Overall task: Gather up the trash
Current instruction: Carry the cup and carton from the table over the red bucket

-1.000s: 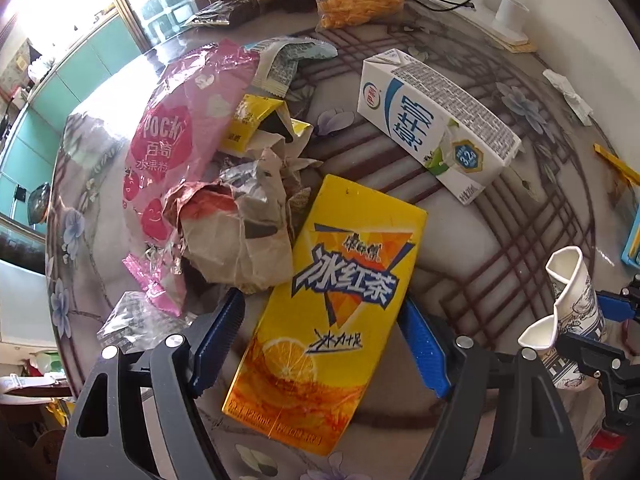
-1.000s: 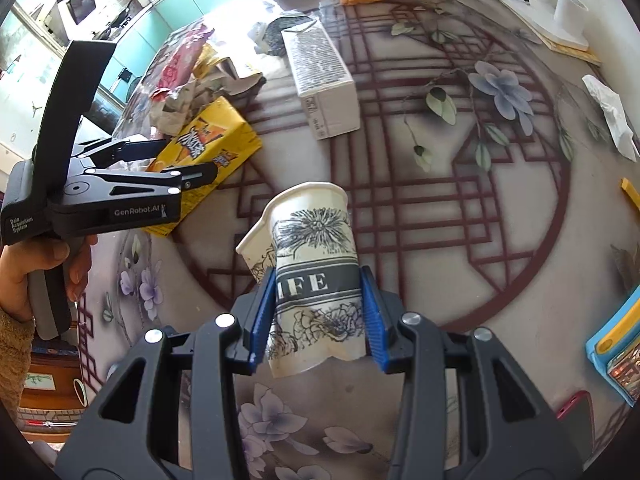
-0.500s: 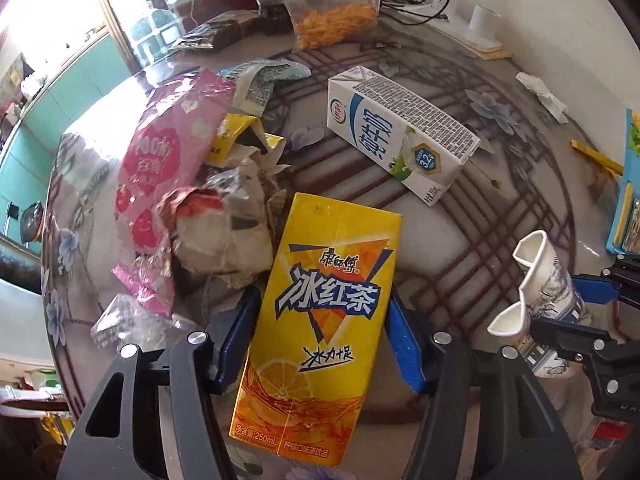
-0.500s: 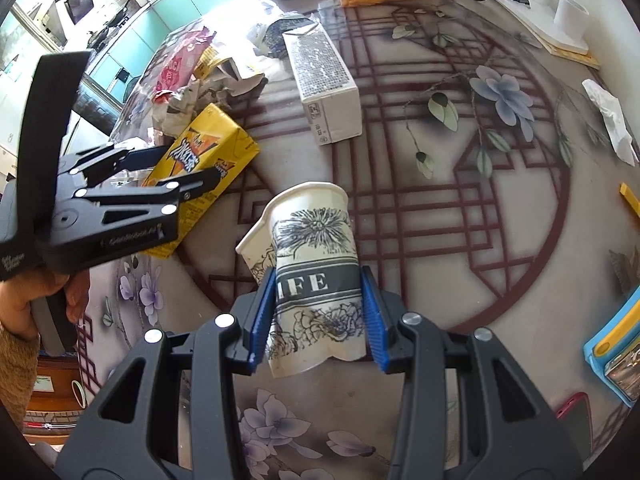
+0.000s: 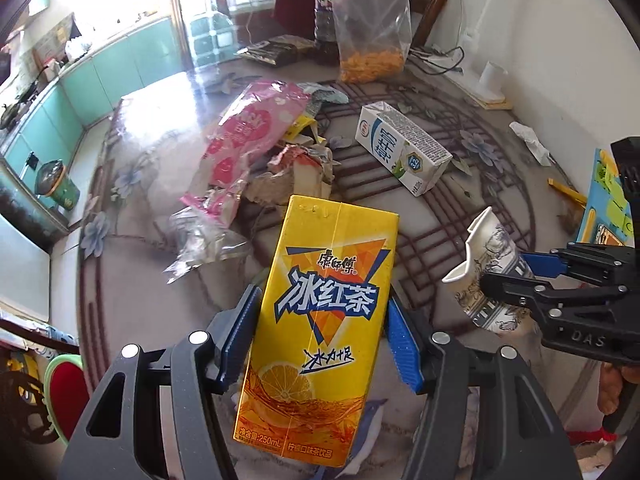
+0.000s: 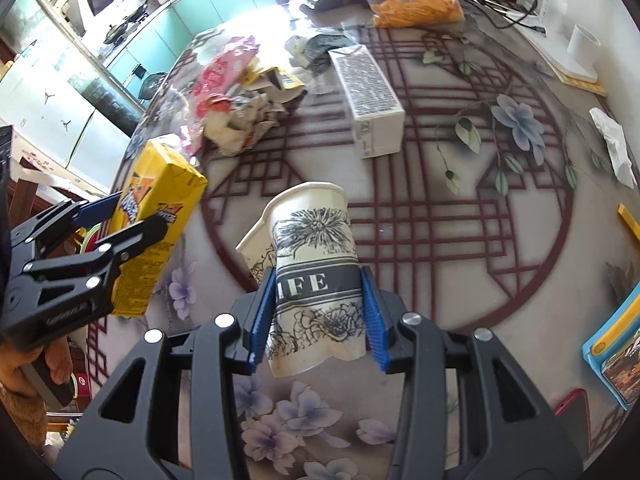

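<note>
My left gripper (image 5: 320, 336) is shut on a yellow iced-tea carton (image 5: 320, 320) and holds it lifted off the table; the carton also shows in the right wrist view (image 6: 156, 224). My right gripper (image 6: 316, 312) is shut on a crushed paper cup (image 6: 312, 272) with black flower print, also seen in the left wrist view (image 5: 488, 276). On the table lie a white and blue milk carton (image 5: 404, 148), a pink snack wrapper (image 5: 248, 136) and crumpled paper wrappers (image 5: 292, 172).
The round table (image 6: 460, 208) has a red lattice and flower pattern. A bag of orange snacks (image 5: 372, 40) stands at the back. A crumpled tissue (image 6: 612, 144), a white cup (image 6: 582, 46), a blue box (image 6: 616, 344) and cables lie to the right.
My left gripper closed on the yellow carton and lifted it up and back from the table. The right gripper keeps holding the paper cup, nearly still.
</note>
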`<state>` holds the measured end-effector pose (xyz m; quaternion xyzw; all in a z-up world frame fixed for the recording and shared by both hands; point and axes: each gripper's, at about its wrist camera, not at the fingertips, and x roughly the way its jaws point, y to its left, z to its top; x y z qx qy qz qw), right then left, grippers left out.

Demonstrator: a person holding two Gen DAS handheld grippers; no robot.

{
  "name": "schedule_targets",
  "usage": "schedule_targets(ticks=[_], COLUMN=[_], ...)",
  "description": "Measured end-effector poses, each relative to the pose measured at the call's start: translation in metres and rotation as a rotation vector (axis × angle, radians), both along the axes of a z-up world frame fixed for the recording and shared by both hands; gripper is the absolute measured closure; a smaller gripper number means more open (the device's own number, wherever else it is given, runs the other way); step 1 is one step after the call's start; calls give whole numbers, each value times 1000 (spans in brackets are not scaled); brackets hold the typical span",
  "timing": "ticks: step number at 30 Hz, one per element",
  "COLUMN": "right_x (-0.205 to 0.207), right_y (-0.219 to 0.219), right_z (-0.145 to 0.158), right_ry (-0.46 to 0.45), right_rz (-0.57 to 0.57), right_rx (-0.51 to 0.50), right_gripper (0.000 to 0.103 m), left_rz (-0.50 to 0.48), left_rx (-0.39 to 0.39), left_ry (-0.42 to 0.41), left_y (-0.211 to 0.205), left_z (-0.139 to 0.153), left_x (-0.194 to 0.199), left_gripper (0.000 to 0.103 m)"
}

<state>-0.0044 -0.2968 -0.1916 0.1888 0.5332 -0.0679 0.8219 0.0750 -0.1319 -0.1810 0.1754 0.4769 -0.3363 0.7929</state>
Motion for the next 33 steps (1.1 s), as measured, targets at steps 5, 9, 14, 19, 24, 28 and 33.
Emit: schedule_targets(ticks=[5,9,14,19,24,28,33], right_x=[1,1,0,0,3,6,7], right_y=[16,24,33,45,60,73,89], right_z=[5,8,11,15,19,21,24], right_ry=[-9,-15,-20,-29,-39,-43,-48], right_rz=[27,36,36,42,55,69,79], right_rx=[-10,-18,-22,-31,-39,-44,-51], right_gripper=[63,63,63,63,63,63,63], left_rz=[59,73,93,99,116,133,146], left_rx=[-37,-42,-57,-66,-77,-84,-95], left_ry=[-20,-31,-29,-31,-40,-41,-38], left_y=[20,33,48,61,79,95,112], left_z=[13,18,21,24,28,30,32], left_x=[-8,-13,-16,-18,-18,-18,-19], left_gripper=[46,46,46,46,46,46,46])
